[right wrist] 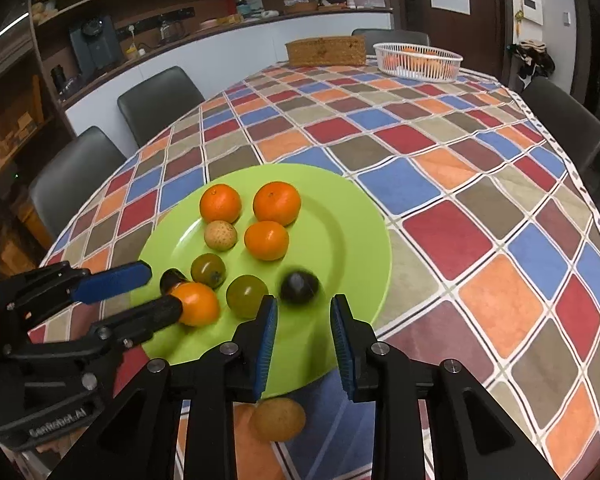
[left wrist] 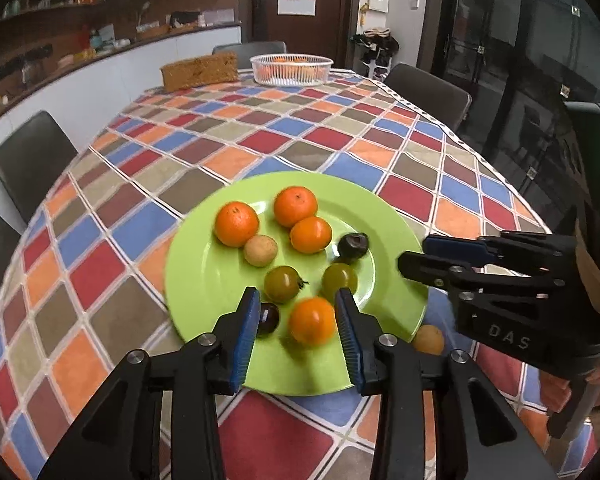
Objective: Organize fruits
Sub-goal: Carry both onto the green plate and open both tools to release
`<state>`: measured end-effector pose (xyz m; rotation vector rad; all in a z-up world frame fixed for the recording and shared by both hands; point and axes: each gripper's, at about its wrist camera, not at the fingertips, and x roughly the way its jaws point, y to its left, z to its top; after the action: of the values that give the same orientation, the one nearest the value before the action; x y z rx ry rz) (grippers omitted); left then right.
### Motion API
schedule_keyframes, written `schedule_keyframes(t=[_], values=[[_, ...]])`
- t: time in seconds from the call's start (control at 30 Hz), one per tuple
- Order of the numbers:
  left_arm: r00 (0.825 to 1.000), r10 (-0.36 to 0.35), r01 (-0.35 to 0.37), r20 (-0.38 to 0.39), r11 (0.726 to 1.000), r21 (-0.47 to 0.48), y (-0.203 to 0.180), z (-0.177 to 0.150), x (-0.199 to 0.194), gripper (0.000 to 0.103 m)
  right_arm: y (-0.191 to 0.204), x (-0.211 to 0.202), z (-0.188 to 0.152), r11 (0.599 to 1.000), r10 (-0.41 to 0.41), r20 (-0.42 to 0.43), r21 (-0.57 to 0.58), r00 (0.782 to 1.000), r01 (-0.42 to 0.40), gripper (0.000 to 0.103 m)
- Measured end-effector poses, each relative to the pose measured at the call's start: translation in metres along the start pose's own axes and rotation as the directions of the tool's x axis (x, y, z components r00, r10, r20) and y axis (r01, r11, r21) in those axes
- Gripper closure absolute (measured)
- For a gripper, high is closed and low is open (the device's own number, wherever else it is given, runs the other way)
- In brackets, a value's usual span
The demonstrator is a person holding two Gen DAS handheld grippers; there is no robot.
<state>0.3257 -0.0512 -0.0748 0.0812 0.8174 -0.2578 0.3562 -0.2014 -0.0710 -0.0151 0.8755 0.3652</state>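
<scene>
STEP: plating fruit | left gripper point(left wrist: 296, 320): jaws apart, straddling orange point(left wrist: 312, 320) on green plate point(left wrist: 204, 280) | right gripper point(right wrist: 304, 344): parted, empty | NEXT: collect tan fruit point(right wrist: 278, 418) lying off-plate on tablecloth point(right wrist: 460, 200).

Two close wrist views, both down onto the green plate point(left wrist: 204, 280)

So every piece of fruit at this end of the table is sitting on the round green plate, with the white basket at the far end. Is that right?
Not quite. One small tan round fruit lies off the round green plate, on the checkered tablecloth beside its near rim; the right wrist view shows it clearly. The white basket is indeed at the far end.
</scene>
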Motion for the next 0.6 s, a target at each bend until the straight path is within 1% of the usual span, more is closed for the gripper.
schedule_keyframes(t=[0.13, 0.4, 0.43, 0.57, 0.6], values=[[0.998, 0.05, -0.05, 0.03, 0.998, 0.031, -0.005, 0.0, -0.015, 0.065, 0.002, -0.015, -0.003, 1.0, -0.016, 0.028, -0.004, 0.999, 0.017, 0.074], [0.997, 0.047, -0.047, 0.066, 0.999, 0.0, -0.009, -0.001, -0.045, 0.064, 0.012, -0.054, -0.008, 1.0, -0.02, 0.098, -0.012, 0.995, 0.021, 0.074], [0.996, 0.051, -0.051, 0.069, 0.999, 0.001, -0.01, -0.001, -0.048, 0.062, 0.014, -0.058, -0.008, 1.0, -0.018, 0.108, -0.014, 0.994, 0.02, 0.074], [0.995, 0.071, -0.072, 0.07, 0.997, 0.012, -0.015, -0.007, -0.058, 0.062, 0.019, -0.076, -0.013, 1.0, -0.021, 0.133, -0.019, 0.991, 0.024, 0.074], [0.995, 0.073, -0.074, 0.071, 0.997, 0.014, -0.016, -0.009, -0.06, 0.061, 0.02, -0.078, -0.014, 1.0, -0.021, 0.133, -0.018, 0.991, 0.023, 0.071]])
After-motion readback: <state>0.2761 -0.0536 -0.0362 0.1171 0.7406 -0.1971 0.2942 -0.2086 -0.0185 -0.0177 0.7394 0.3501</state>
